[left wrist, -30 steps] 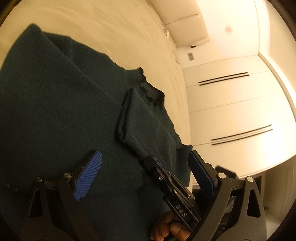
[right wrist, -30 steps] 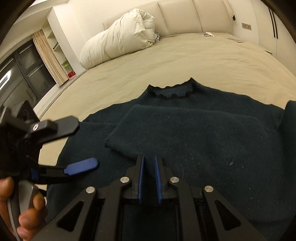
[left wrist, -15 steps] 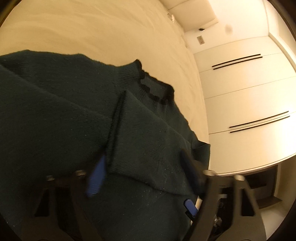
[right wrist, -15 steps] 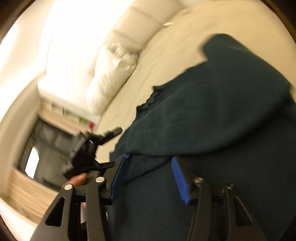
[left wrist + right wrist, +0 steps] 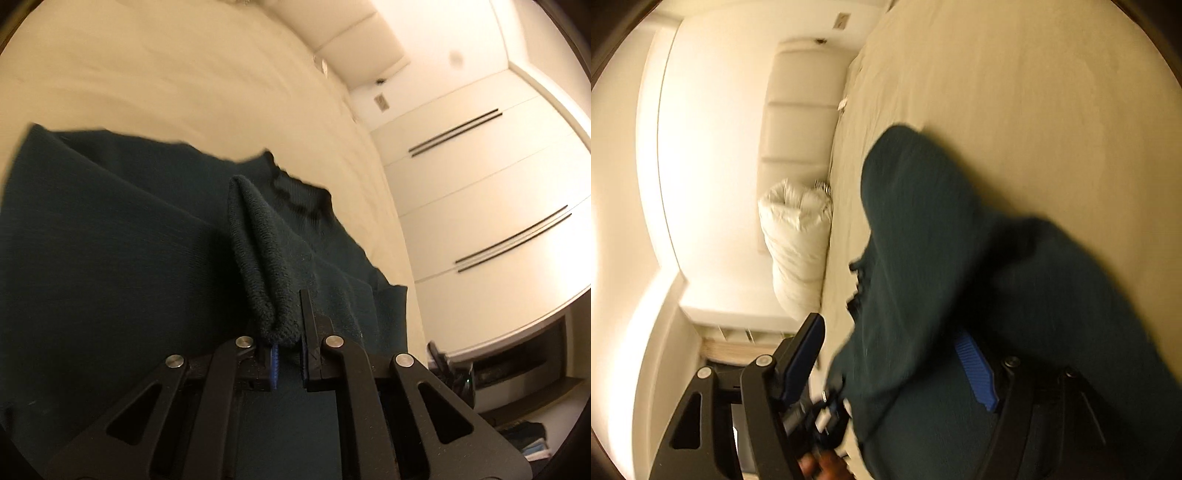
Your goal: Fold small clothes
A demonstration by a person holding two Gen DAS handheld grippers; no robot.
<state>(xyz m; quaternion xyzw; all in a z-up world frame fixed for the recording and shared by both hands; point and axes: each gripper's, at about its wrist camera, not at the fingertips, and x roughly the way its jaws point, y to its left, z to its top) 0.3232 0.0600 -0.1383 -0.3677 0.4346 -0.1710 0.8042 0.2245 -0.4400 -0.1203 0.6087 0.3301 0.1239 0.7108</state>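
In the left wrist view, the left gripper (image 5: 288, 356) is closed tight on a bunch of the dark green sweater (image 5: 110, 258). The pinched fold (image 5: 258, 258) stands up between the 2 fingers and runs forward from them as a thick rounded ridge. The rest of the sweater lies spread on the beige bed (image 5: 184, 92), mostly to the left of the fingers and ahead of them. Its collar (image 5: 295, 188) lies beyond the ridge, slightly to the right.

In the right wrist view, which is blurred and strongly rolled, the right gripper (image 5: 890, 365) has its jaws wide and opening. A part of the sweater (image 5: 960, 258) lies between the 2 blue pads (image 5: 975, 369), but the pads do not press on it, so I judge that nothing is held here. The cloth lies ahead of the fingers and over the right finger. A white rolled duvet (image 5: 798, 243) lies far ahead, to the left of the fingers.

The sweater looks like a thick, soft knit: light, limp, not fragile, not slippery. It will sag and stretch when it is lifted by 1 point. I judge it better to take it at an edge or a corner, with 2 holds well apart.
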